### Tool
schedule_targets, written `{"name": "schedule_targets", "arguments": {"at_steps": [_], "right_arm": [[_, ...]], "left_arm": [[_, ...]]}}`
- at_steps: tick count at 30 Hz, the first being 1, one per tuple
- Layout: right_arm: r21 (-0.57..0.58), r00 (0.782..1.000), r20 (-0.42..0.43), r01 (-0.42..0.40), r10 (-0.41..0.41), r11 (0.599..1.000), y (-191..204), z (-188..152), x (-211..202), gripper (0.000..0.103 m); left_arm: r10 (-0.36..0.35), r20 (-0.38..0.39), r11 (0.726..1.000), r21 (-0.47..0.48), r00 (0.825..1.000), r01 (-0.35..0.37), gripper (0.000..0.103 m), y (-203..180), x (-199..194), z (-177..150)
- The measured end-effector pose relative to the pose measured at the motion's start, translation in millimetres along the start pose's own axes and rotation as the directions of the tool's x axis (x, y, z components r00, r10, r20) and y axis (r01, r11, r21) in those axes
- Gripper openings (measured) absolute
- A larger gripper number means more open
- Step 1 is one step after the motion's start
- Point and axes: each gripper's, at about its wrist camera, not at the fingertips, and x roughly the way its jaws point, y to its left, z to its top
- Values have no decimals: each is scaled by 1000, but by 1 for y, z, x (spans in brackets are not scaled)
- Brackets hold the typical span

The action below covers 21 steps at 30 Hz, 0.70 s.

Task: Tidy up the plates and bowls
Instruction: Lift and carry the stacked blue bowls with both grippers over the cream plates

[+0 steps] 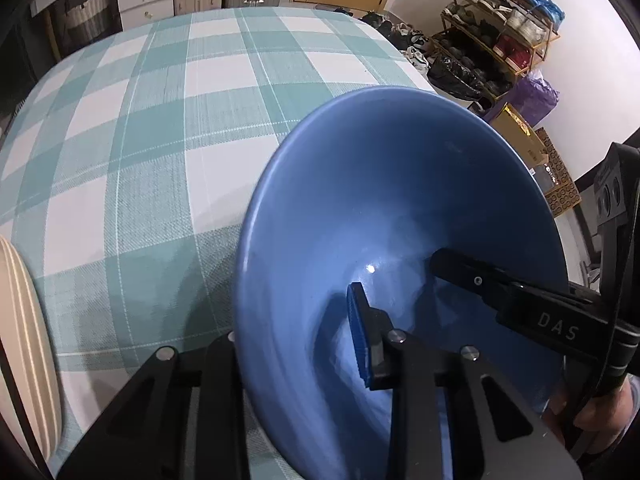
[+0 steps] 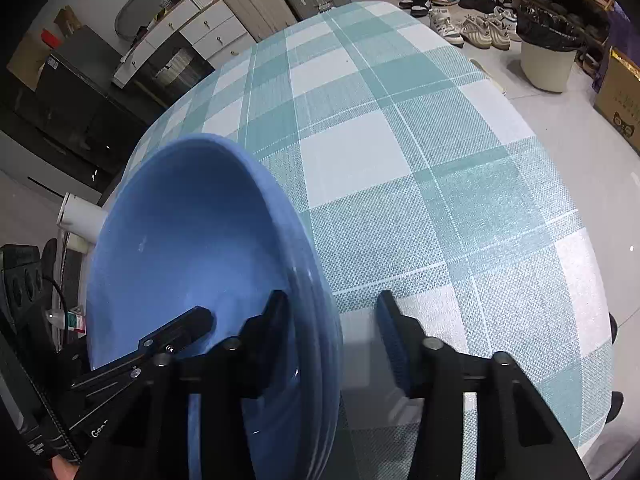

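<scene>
My left claw (image 1: 298, 332) straddles the near-left rim of the glossy blue ceramic bowl (image 1: 400, 200): blue-padded finger (image 1: 362, 336) sits inside the bowl, other finger outside, mostly hidden behind the bowl wall. Jaws drawn in narrow on the rim, pinching it as far as I can see; outer pad contact hidden.

My right claw (image 2: 332, 320) straddles the opposite rim of the same bowl (image 2: 192, 232). One finger (image 2: 272, 320) inside, against the inner wall; other finger w/ blue pad (image 2: 394, 340) outside, w/ a visible gap between it and the rim. So jaws part-spread around the rim, not clamped from what shows.

From the left view, the right claw's inner finger (image 1: 468, 276) reaches down into the bowl from the far side; from the right view, the left claw's finger (image 2: 180, 330) pokes in likewise.

Bowl sits on the table w/ teal-and-white checked cloth (image 2: 400, 160), at the near edge. Whether it rests flat or is tilted, can't tell. Left of the bowl, at the cloth's edge, a cream striped cushion (image 1: 24, 320).
</scene>
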Motion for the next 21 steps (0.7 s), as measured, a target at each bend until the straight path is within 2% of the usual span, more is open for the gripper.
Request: {"name": "schedule_targets", "arguments": {"at_steps": [2, 5, 7, 11, 21], "right_arm": [[-1, 1000, -1, 3, -3, 1000, 1, -1, -1, 33], [-4, 1000, -7, -20, 19, 1000, 4, -2, -1, 20], [-17, 1000, 2, 10, -10, 1000, 9, -2, -3, 20], [2, 1000, 6, 3, -3, 1000, 7, -2, -4, 20], [-19, 1000, 21, 20, -19, 1000, 13, -5, -9, 19]], "left_arm": [[2, -5, 1000, -2, 1000, -2, 27, 0, 0, -1], [11, -1, 1000, 3, 1000, -11, 27, -2, 0, -3], [8, -2, 1000, -3, 1000, -8, 27, -1, 0, -4], [-26, -13, 999, -30, 1000, 26, 26, 5, -1, -4], [-44, -24, 997, -59, 999, 43, 25, 11, -3, -7]]}}
